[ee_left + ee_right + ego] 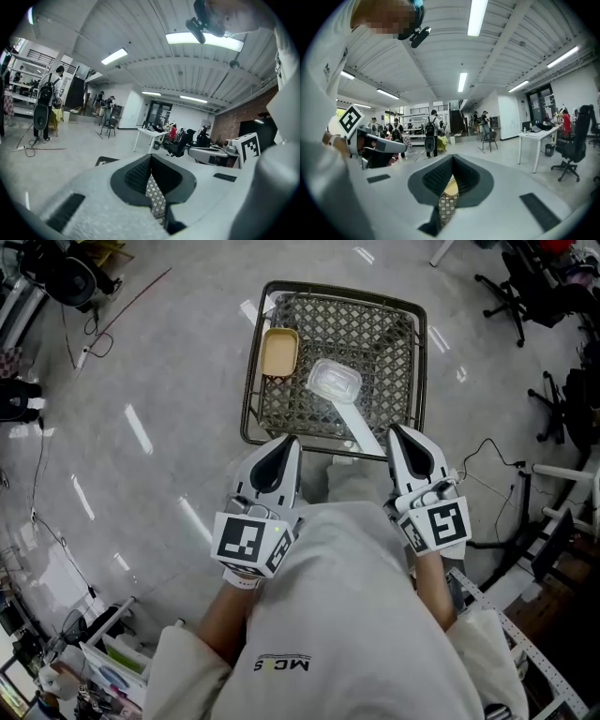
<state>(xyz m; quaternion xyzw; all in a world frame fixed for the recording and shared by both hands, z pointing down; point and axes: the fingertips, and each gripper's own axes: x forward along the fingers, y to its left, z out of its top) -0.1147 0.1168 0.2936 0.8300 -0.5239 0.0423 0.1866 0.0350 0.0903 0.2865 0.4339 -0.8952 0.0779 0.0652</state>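
Note:
A dark wire basket (pixel 375 343) stands on the grey floor just ahead of me. In it lie a tan rectangular tub (pixel 279 352), a clear plastic tub (pixel 334 382) and a white flat strip (pixel 361 427) that leans on the near rim. My left gripper (pixel 289 441) hovers by the basket's near left corner, jaws shut and empty. My right gripper (pixel 397 430) hovers by the near right corner, also shut and empty. Between the left gripper's (pixel 151 157) jaws the basket mesh (pixel 154 192) shows. Between the right gripper's (pixel 452 158) jaws show the mesh (pixel 446 206) and the tan tub (pixel 451 186).
Black office chairs (pixel 506 287) stand at the far right, and cables (pixel 94 334) trail over the floor at the far left. A metal rack frame (pixel 525 643) is at my lower right. People with backpacks (pixel 431 129) and a white table (pixel 534 138) stand farther off in the hall.

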